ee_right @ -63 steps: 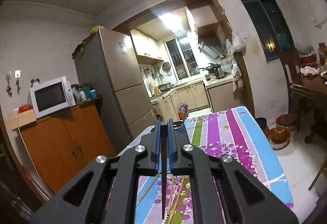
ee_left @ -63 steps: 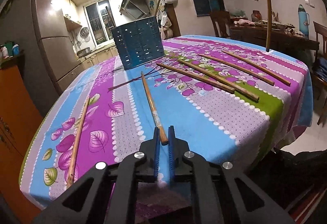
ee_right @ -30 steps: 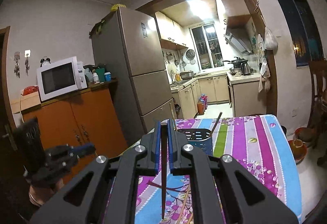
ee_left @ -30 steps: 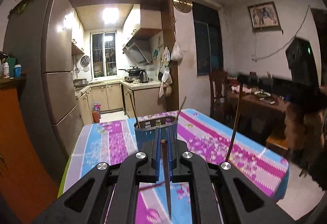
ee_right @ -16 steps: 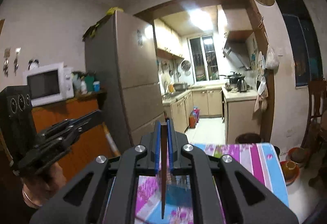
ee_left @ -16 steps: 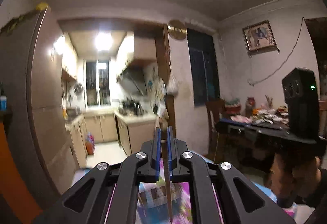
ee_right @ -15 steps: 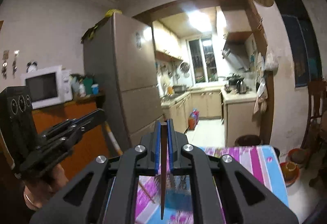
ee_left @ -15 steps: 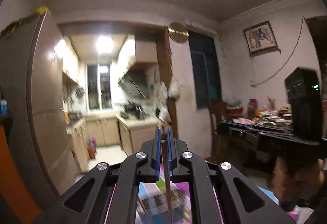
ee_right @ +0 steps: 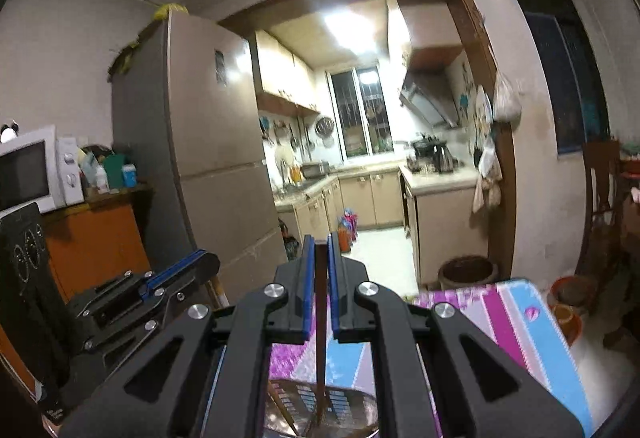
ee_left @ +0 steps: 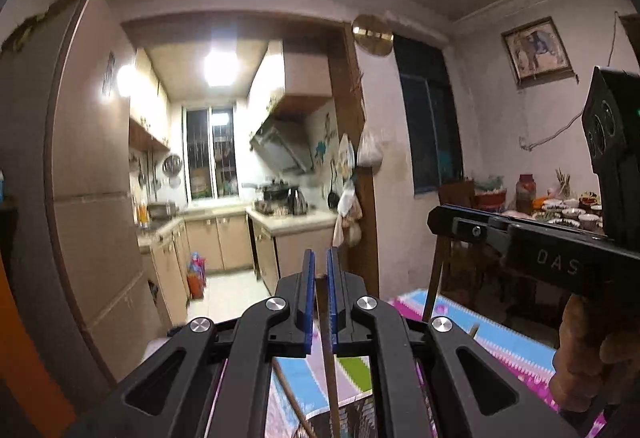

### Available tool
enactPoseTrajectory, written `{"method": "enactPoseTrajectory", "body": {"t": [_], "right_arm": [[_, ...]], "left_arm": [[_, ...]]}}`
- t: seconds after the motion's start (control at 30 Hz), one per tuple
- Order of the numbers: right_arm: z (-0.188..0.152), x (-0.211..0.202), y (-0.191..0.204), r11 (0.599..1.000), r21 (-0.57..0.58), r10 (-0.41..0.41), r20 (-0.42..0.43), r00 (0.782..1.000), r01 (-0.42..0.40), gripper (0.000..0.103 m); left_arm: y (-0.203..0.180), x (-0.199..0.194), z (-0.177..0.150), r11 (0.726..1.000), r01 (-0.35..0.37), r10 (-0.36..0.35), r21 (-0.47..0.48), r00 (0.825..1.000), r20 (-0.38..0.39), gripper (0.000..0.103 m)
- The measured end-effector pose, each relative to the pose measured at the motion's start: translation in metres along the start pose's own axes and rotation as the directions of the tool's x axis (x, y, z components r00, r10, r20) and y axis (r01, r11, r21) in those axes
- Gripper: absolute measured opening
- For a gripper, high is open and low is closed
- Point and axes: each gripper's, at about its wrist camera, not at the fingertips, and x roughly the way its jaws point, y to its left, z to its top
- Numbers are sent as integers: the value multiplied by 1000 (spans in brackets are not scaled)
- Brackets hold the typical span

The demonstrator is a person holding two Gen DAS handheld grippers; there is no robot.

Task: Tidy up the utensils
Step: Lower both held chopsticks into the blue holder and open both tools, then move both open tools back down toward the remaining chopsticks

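Two grippers each pinch one chopstick, and both hang over the slotted utensil holder (ee_right: 320,408) that stands on the counter (ee_right: 532,326) with its flowered cloth.

Nearest in the right wrist view, the right gripper (ee_right: 319,250) has its blue-lined jaws pressed on a dark chopstick (ee_right: 320,350) that hangs straight down, its lower end reaching into the mouth of the holder. More sticks already lean inside the holder, just left of that tip. Left of the holder and higher, the left gripper (ee_right: 180,274) shows side-on, with a pale stick (ee_right: 218,292) sloping down from its jaws.

In the left wrist view, the left gripper (ee_left: 319,266) grips a brown chopstick (ee_left: 330,370) between narrow jaws; the stick runs down toward the dark slotted wall of the holder (ee_left: 352,418) at the bottom edge. Another stick (ee_left: 290,394) slants up from the holder on the left. Right of the holder, the right gripper (ee_left: 434,218) reaches in, held by a hand (ee_left: 588,362), its chopstick (ee_left: 434,278) dropping toward the cloth.

Beyond the holder stand a tall fridge (ee_right: 216,158) and an orange cabinet (ee_right: 92,238) carrying a microwave (ee_right: 28,170). Farthest back lies the lit kitchen (ee_right: 372,166) through a doorway, and a dining table with bowls (ee_left: 568,212) stands off to the right.
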Motion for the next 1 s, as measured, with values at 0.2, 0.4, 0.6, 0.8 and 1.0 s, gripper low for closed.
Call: {"method": "enactPoseTrajectory", "body": {"t": [0.2,0.4,0.6,0.8,1.0], "right_arm": [[-37,18,0,1000,23,2,-80,997,0,6],[-30,-1,0,998,-25,-51,-48,998,49,30],[5,-97,-36,990,-69,-121,80,989,127,30],[-8,-219,-58,958,-159,-222,115,968,238,36],[-102,-286,-25,940,-284,-219,-74,973,190,36]], "left_arm": [[8,17,-43,1000,-6,4,-30,996,-87,7],[18,4,-26,998,-60,58,-38,997,-52,8],[40,-89,27,989,-130,138,-71,983,124,31],[21,-185,17,991,-127,124,37,990,63,40],[-42,-219,-78,996,19,1,83,970,-243,40]]}}
